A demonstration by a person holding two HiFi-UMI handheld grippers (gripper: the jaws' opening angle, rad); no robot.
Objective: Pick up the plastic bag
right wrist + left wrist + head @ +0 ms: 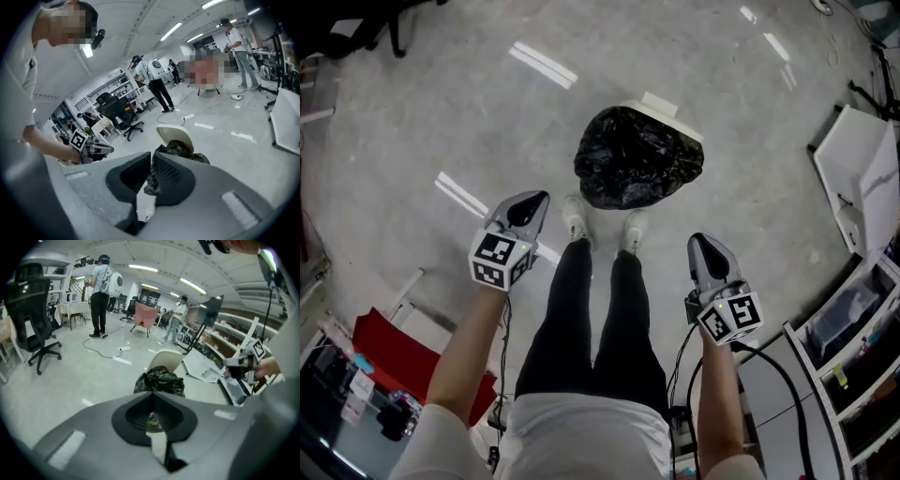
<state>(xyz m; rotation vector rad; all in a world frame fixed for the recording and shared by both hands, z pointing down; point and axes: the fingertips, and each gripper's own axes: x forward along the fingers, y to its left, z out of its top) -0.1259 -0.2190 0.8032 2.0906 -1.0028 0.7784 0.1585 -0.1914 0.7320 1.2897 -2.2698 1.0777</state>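
Note:
The black plastic bag (pixel 637 157) sits bulging on the pale floor just ahead of the person's white shoes (pixel 575 220). A white lid-like piece (pixel 661 105) pokes out behind it. My left gripper (pixel 534 202) hangs above the floor to the left of the bag, shut and empty, clear of it. My right gripper (pixel 698 244) hovers to the bag's right with a narrow gap between its jaws and nothing in it. In the left gripper view the bag (pixel 159 380) lies beyond the closed tips (pixel 152 394). In the right gripper view the bag (pixel 180 152) shows past the slightly parted tips (pixel 151 157).
A white panel (pixel 862 178) leans at the right, with shelving (pixel 853 337) below it. A red object (pixel 394 356) lies at lower left. An office chair (pixel 33 310) and standing people (pixel 99 291) are farther off, with a cable on the floor (pixel 101 350).

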